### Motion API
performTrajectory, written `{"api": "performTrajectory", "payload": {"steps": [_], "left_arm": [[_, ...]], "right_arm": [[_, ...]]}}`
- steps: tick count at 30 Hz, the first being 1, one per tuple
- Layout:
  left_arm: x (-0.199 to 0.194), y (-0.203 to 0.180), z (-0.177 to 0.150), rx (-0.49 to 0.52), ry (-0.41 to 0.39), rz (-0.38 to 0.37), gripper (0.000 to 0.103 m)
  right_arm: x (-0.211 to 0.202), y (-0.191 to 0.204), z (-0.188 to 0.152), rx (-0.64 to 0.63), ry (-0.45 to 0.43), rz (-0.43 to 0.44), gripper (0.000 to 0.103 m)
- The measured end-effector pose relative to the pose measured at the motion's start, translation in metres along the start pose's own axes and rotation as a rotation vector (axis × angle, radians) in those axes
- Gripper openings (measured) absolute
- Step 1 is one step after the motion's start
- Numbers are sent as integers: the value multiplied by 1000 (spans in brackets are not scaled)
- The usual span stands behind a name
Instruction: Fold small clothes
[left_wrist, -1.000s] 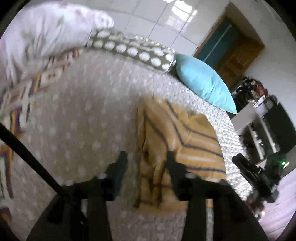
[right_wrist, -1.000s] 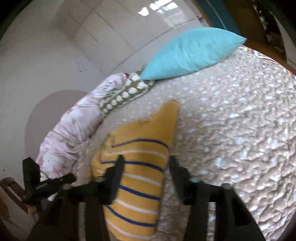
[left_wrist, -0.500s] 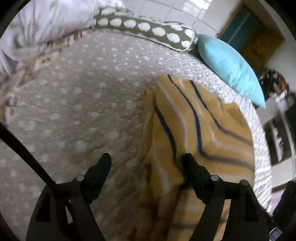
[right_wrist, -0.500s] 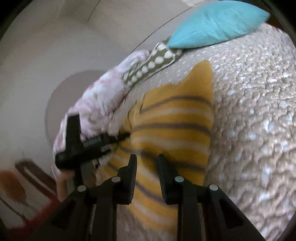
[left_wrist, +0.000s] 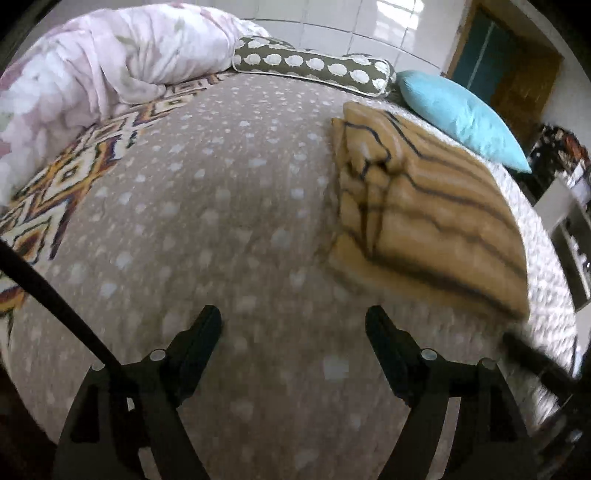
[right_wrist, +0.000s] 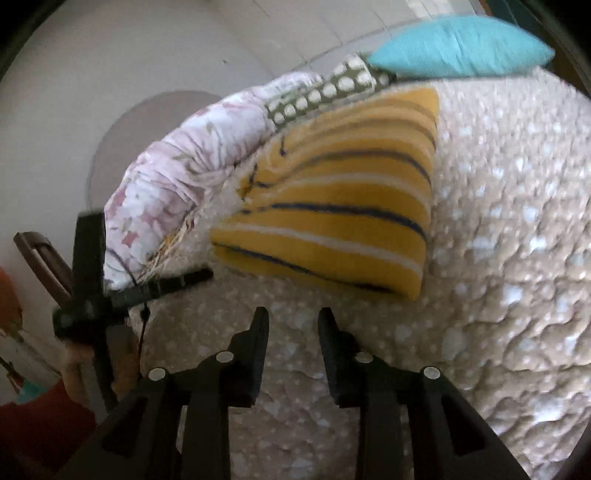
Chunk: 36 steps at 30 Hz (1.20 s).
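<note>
A yellow garment with dark blue and white stripes (left_wrist: 424, 210) lies folded on the spotted beige bedspread (left_wrist: 207, 229). In the right wrist view the same garment (right_wrist: 340, 206) sits just beyond the fingers. My left gripper (left_wrist: 293, 328) is open wide over bare bedspread, with the garment up and to its right, apart from it. My right gripper (right_wrist: 291, 325) has a narrow gap that is opening, with nothing between its fingers; the garment's near edge lies a little ahead. The left gripper (right_wrist: 199, 277) and the hand holding it appear at the left of the right wrist view.
A pink floral duvet (left_wrist: 103, 70) is bunched at the back left, over a patterned sheet (left_wrist: 66, 173). A brown pillow with white spots (left_wrist: 314, 68) and a turquoise cushion (left_wrist: 461, 114) lie along the far edge. Shelves (left_wrist: 569, 206) stand beyond the bed's right edge.
Both grippers let go of the garment and drew back from it. The left jaws opened wide. The garment now lies folded and free on the bed.
</note>
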<state>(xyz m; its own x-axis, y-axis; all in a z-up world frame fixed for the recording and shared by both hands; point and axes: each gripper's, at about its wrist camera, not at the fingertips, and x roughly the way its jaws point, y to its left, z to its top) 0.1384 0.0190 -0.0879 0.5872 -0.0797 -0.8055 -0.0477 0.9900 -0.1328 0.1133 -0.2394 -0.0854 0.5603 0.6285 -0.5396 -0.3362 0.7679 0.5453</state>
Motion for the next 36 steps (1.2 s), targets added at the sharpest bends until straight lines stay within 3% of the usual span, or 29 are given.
{"api": "performTrajectory", "payload": {"steps": [4,8,12,23,29,36], "left_arm": [[2,-14,-19,81,-24,93,82],[5,-23,-23,84,-45,146,91],[11,-22,-22,73,-45,147,103],[9,-26,-20,88,-50,170,103],[-25,-43,-23,121,-182,248,103],[-69,-72,-16,156,-291,225,103]], "right_arm": [[-18,3,6,-25,-76,-74,40],[-29,2,15,-40,-133,-190,43],[-37,-5,21,-31,-167,-261,47],[-41,-18,24,-2,-192,-362,50],[-41,-26,25,21,-196,-390,51],[-45,-24,25,16,-214,-432,56]]}}
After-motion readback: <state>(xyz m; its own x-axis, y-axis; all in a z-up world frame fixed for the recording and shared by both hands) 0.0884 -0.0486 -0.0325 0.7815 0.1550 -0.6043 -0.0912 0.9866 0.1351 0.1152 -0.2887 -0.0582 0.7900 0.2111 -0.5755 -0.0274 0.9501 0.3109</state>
